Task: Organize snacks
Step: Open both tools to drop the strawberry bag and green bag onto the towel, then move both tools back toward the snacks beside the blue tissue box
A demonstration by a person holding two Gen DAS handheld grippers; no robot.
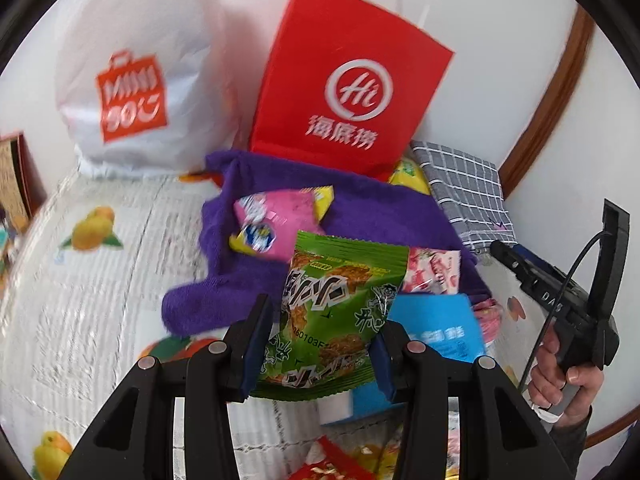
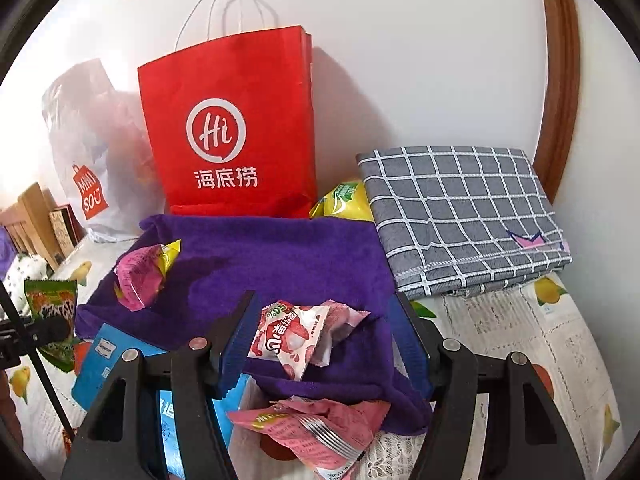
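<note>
My left gripper (image 1: pixel 318 344) is shut on a green snack packet (image 1: pixel 340 312) and holds it above the table; the packet also shows at the left of the right wrist view (image 2: pixel 50 300). My right gripper (image 2: pixel 324 336) is open over a purple towel (image 2: pixel 272 264), with a strawberry snack packet (image 2: pixel 292 336) lying between its fingers. A pink-and-yellow packet (image 2: pixel 142 276) lies on the towel's left part. A red paper bag (image 2: pixel 232 128) stands behind the towel. A pink packet (image 2: pixel 316 432) lies near the towel's front edge.
A white Miniso plastic bag (image 1: pixel 132 92) stands left of the red bag. A folded grey checked cloth (image 2: pixel 460 216) lies right of the towel, a yellow-green packet (image 2: pixel 344 200) behind it. A blue box (image 1: pixel 436 332) lies by the towel. The wall is close behind.
</note>
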